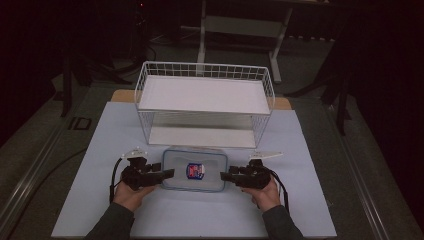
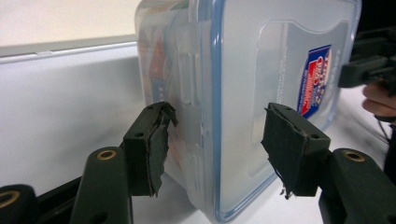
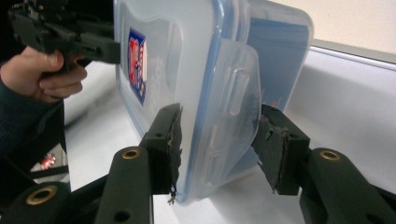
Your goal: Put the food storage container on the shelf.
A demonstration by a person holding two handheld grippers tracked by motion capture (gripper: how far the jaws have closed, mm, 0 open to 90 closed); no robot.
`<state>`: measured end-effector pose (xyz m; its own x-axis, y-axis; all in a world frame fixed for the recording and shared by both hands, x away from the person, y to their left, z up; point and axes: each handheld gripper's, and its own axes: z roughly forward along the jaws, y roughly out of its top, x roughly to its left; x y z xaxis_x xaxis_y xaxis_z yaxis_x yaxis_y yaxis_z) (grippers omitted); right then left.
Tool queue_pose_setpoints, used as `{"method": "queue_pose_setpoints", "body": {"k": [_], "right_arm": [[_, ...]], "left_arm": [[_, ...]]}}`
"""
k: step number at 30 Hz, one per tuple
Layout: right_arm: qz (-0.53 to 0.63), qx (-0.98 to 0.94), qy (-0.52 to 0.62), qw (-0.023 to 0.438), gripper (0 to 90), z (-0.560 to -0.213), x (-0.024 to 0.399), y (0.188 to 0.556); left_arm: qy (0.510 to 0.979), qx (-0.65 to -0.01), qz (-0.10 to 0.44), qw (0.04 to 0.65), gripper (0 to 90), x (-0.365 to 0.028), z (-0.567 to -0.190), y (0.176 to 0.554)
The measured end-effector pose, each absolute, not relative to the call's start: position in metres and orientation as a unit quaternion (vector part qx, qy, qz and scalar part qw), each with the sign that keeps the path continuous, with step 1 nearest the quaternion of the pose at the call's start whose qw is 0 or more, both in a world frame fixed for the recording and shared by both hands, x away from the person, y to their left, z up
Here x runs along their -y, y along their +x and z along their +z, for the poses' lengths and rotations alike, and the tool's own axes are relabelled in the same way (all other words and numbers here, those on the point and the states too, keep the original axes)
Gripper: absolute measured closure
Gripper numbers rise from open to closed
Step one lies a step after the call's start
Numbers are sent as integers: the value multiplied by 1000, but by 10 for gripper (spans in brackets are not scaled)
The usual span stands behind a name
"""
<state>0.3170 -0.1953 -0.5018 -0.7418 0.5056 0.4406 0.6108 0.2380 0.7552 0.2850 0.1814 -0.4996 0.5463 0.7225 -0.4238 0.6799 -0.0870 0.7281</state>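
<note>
Container [image 1: 194, 170] with its clipped lid lies on the table [image 1: 100, 145] before the wire shelf [image 1: 205, 102], bracketed by the open left tool [image 1: 169, 173] and right tool [image 1: 224, 176], seemingly not yet lifted.

Clear glossy plastic food container [image 1: 194, 170] with smooth blue-rimmed lid and printed label, white coated wire rack [image 1: 205, 102], matt pale sheet on table [image 1: 100, 150], matt black fingers [image 2: 149, 140] with frayed, rough rubbery pads.
</note>
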Motion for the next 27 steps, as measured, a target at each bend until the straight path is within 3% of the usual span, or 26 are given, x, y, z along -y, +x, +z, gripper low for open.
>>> {"method": "queue_pose_setpoints", "body": {"k": [10, 27], "right_arm": [[-501, 797, -337, 35, 537, -501, 189, 315], [-493, 811, -315, 11, 549, -500, 182, 313]], "left_arm": [[738, -478, 24, 477, 341, -181, -504, 289], [720, -471, 32, 508, 344, -191, -510, 296]]}}
